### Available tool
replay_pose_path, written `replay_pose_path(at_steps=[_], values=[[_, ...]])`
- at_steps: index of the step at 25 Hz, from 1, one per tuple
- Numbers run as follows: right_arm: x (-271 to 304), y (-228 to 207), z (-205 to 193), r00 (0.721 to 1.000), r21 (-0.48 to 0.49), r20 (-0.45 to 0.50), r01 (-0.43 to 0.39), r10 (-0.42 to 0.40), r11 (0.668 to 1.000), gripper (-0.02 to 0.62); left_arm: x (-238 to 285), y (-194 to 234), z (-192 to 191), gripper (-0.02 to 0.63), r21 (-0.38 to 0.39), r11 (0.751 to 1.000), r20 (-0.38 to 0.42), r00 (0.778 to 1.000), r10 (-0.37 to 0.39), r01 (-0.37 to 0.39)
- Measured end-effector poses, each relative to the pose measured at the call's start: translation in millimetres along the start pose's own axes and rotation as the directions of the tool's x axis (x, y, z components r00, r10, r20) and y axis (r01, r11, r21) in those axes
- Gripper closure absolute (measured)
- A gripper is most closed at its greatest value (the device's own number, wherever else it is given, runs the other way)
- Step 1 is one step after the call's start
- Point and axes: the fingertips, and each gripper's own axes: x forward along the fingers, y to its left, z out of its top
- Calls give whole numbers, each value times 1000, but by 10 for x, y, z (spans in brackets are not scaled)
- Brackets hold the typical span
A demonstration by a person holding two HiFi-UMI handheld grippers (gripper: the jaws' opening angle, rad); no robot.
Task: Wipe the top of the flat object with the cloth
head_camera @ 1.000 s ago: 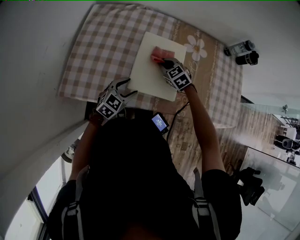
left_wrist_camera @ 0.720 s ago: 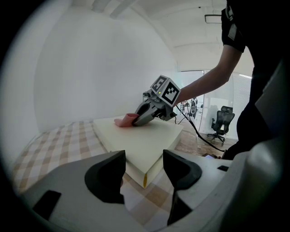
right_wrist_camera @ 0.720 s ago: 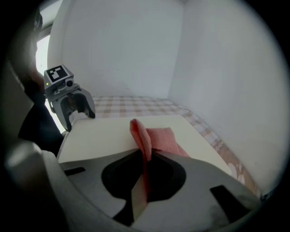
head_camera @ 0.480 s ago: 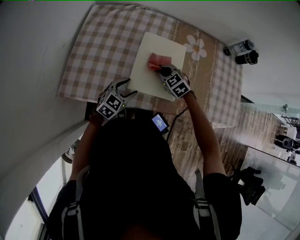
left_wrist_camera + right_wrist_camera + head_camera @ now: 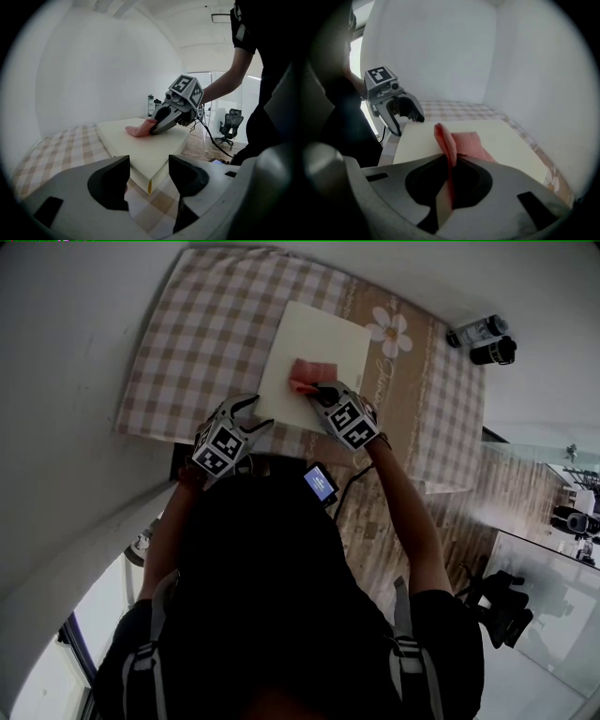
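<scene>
A cream flat foam board (image 5: 314, 343) (image 5: 140, 143) (image 5: 506, 140) lies on the checked tablecloth (image 5: 202, 329). A pink cloth (image 5: 307, 373) (image 5: 137, 129) (image 5: 461, 143) rests on the board's near half. My right gripper (image 5: 316, 390) (image 5: 449, 185) is shut on the pink cloth and presses it down onto the board. My left gripper (image 5: 251, 415) (image 5: 147, 180) hangs open at the board's near left corner, nothing between its jaws. It shows in the right gripper view as the left gripper (image 5: 405, 112) beside the board's edge.
Two dark bottles (image 5: 483, 341) stand at the table's far right corner. A daisy print (image 5: 392, 334) lies right of the board. A small lit screen (image 5: 320, 485) hangs by the person's chest. An office chair (image 5: 228, 129) stands on the floor beyond.
My right gripper has dragged the pink cloth toward me and a little left across the board. The left gripper has stayed in place.
</scene>
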Motion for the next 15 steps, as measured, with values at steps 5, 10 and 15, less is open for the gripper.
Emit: replay_pose_path(at_steps=[5, 10, 15], values=[[-35, 97, -33, 1000, -24, -8, -3, 2, 1000, 578, 4, -2, 8, 331, 2, 1000, 2, 1000, -3, 3], [-71, 220, -3, 1000, -29, 8, -16, 16, 999, 578, 6, 2, 17, 331, 7, 1000, 5, 1000, -7, 7], [-121, 407, -19, 999, -31, 11, -36, 36, 999, 578, 7, 1, 10, 331, 6, 1000, 2, 1000, -12, 12]])
